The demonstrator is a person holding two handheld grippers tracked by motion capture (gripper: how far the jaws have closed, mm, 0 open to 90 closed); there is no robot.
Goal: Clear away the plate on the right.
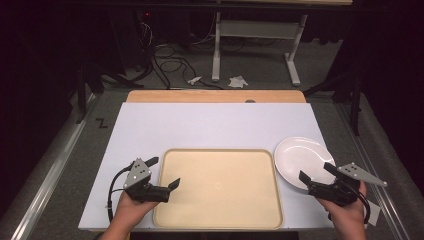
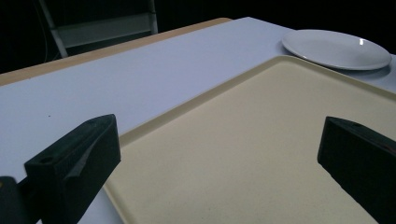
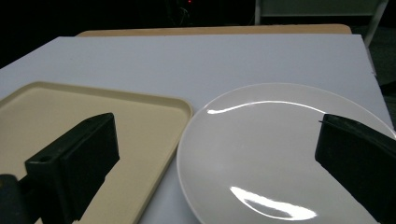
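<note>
I find the right tool point(image 1: 317, 176) with its jaws spread wide and nothing between them, poised at the near edge of the white plate point(image 1: 303, 161); in the right gripper view the plate point(image 3: 280, 154) lies under and between the jaws, unclamped. The plate rests on the white counter point(image 1: 200, 125), just beside the right rim of the beige tray point(image 1: 220, 221), apart from it by a narrow gap. My left tool point(image 1: 166, 172) is likewise open and empty, hovering over the tray's left rim. I judge the step in hand to be the approach to the plate, likely for transfer onto the tray. The next move calls for lowering one jaw under the plate's lip and closing firmly, since a glazed rim may slip.
</note>
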